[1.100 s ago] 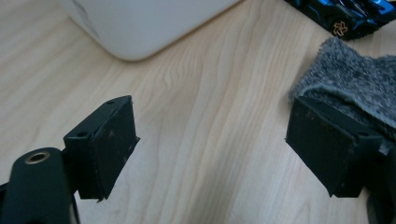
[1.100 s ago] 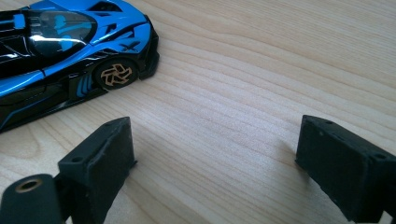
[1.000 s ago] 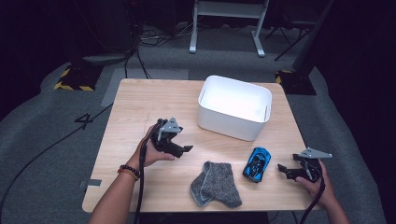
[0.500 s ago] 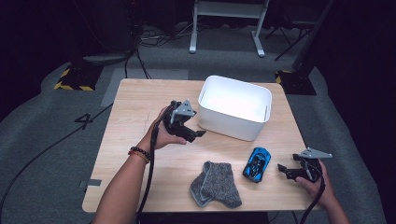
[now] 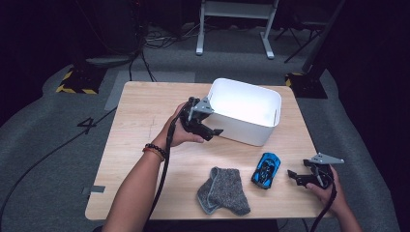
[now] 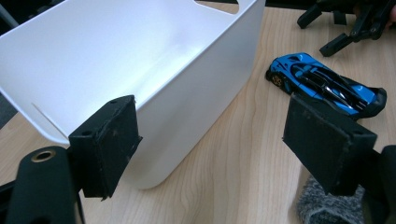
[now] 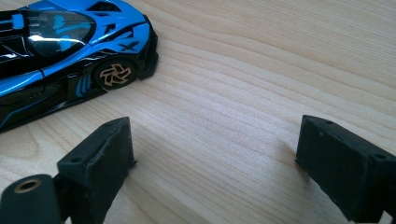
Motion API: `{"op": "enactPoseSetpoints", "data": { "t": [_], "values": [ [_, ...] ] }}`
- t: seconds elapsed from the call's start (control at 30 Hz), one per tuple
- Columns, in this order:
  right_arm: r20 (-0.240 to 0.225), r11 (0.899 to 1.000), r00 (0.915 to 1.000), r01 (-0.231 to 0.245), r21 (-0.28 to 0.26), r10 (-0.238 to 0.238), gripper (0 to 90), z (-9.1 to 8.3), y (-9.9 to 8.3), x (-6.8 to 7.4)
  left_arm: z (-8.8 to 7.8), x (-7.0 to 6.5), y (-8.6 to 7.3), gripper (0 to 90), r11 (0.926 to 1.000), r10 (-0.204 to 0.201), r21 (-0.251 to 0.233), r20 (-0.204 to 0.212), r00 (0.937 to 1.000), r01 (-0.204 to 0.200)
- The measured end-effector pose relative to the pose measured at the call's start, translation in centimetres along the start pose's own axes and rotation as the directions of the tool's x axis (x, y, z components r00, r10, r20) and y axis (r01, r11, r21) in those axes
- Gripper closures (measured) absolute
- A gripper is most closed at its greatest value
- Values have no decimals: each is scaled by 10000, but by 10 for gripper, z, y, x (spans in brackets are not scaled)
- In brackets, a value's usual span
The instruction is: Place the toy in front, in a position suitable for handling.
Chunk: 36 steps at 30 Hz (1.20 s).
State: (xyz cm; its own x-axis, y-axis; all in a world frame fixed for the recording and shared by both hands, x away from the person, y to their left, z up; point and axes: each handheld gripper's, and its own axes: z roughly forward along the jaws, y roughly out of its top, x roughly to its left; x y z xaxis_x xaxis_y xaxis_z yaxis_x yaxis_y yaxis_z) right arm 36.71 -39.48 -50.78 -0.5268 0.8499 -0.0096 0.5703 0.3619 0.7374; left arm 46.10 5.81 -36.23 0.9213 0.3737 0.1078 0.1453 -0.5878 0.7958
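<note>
Grey carpet and dark surroundings frame a pale wooden worktop (image 5: 145, 121); we note cables and a metal stand on the floor beyond its far edge. We see a white bin (image 5: 246, 116) near the far right corner, a blue toy car (image 5: 266, 169) toward the near right, and a folded grey sock (image 5: 223, 191) by the near edge, left of the car.

We find the left gripper (image 5: 209, 133) held above the worktop, close against the bin's left wall. Its fingers (image 6: 105, 144) stand wide apart and grip nothing. In the left gripper view the bin's corner (image 6: 187, 107) sits between them, with the car (image 6: 322, 84) farther off and a bit of sock (image 6: 322, 210) under the right finger.

We find the right gripper (image 5: 296, 177) low by the near right corner, just right of the car. Its fingers (image 7: 100, 163) are spread, with bare wood between them. In the right gripper view the car (image 7: 65, 60) lies beyond the left finger, apart from it.
</note>
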Motion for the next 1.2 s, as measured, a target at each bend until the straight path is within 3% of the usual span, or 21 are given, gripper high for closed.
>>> {"op": "enactPoseSetpoints", "data": {
  "t": [0.17,0.4,0.57,0.77,0.93,0.97,1.0,1.1,1.2],
  "values": [
    [0,10000,10000,1,0,-1,113,0,0,0,8,5,7,183,9999,-106,-19,55,9999,106],
    [1,10000,10000,0,3,0,113,0,0,0,17,2,8,183,9998,65,173,194,9998,-68],
    [0,10000,10000,2,3,-2,113,0,0,0,26,3,9,196,9999,-39,169,220,9998,35],
    [0,10000,10000,0,2,0,113,0,0,0,47,-6,19,247,9984,536,151,559,9970,-545],
    [1,10000,10000,0,2,0,113,0,0,0,57,-5,27,251,9989,450,-116,496,9978,-445],
    [2,10000,10000,1,2,-1,113,0,0,0,57,-6,30,247,9977,500,-493,507,9975,-475],
    [0,10000,10000,0,2,0,113,0,0,0,57,-7,32,247,9972,513,-579,527,9973,-483],
    [-1,10000,10000,1,2,-1,113,0,0,0,58,-6,35,246,9968,616,-530,453,9971,-592],
    [-1,10000,10000,0,3,0,113,0,0,0,68,3,37,245,9990,441,-55,451,9980,-439]
  ]
}}
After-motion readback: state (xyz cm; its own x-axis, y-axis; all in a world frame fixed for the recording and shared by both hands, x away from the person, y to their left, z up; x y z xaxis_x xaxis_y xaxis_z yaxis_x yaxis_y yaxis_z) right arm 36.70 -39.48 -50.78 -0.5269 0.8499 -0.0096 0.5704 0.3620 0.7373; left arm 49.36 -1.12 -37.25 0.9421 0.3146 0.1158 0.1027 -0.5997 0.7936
